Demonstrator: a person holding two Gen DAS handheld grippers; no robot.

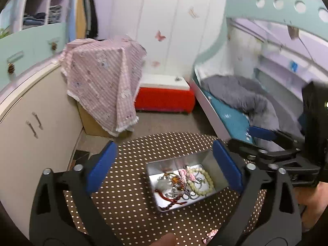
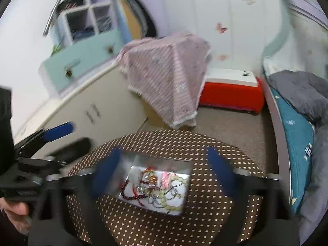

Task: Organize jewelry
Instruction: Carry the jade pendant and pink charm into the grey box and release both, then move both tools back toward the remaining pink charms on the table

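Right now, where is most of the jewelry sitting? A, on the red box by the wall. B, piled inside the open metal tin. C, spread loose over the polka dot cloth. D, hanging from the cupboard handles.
B: the beads and cords lie heaped inside the open metal tin on the polka dot cloth.

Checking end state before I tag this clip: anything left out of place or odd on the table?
One stray: a small pink piece lies on the polka-dot tablecloth near the front edge, outside the metal tin where the tangled jewelry sits. What it is I cannot tell. Nothing else stands out.
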